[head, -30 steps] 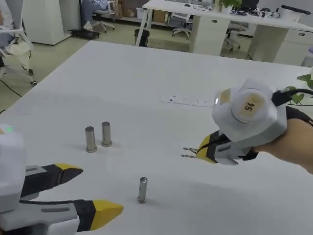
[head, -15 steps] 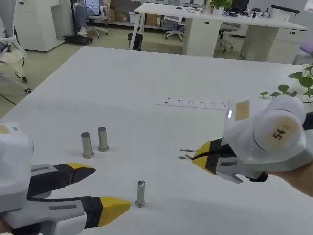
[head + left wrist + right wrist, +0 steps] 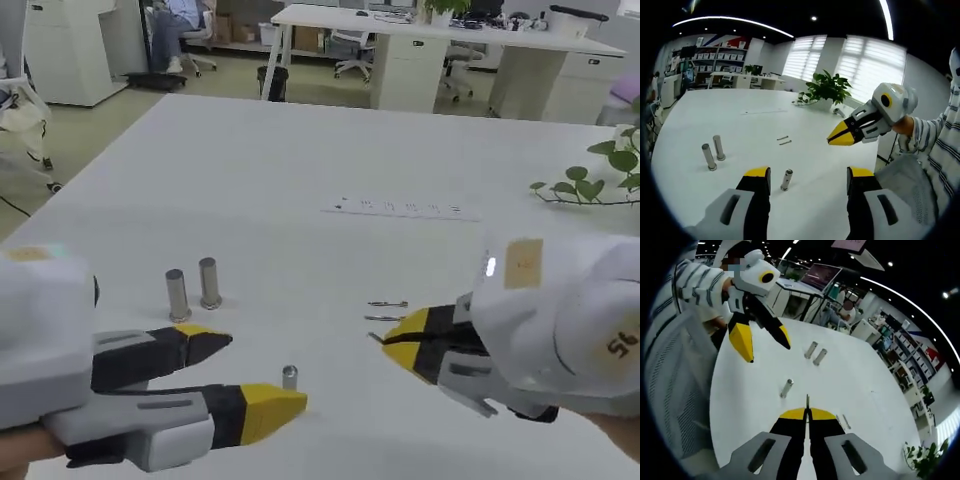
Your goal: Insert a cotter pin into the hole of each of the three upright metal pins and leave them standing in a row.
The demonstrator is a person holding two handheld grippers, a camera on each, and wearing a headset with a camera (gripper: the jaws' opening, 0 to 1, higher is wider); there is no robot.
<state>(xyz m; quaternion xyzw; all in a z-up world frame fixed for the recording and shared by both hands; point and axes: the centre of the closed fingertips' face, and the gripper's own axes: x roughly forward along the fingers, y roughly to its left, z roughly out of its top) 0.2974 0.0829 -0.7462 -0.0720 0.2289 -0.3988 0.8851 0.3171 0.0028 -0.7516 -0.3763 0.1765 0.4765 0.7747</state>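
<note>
In the head view, the left gripper (image 3: 262,370), jaws apart, has been advanced beside the lone metal pin (image 3: 290,377) near the front edge of the tabletop (image 3: 300,180). A cotter pin (image 3: 807,401) is clamped in the right gripper (image 3: 383,342). Insertion is judged imminent.

Setting: open-plan office. White desks (image 3: 440,25) and swivel chairs (image 3: 352,50) are standing beyond the large white counter (image 3: 300,150). Shelving (image 3: 720,56) is lining the far wall. Slatted blinds (image 3: 867,60) are covering the windows, and a leafy plant (image 3: 826,89) is sitting near them. A power strip (image 3: 400,208) is lying on the counter.
</note>
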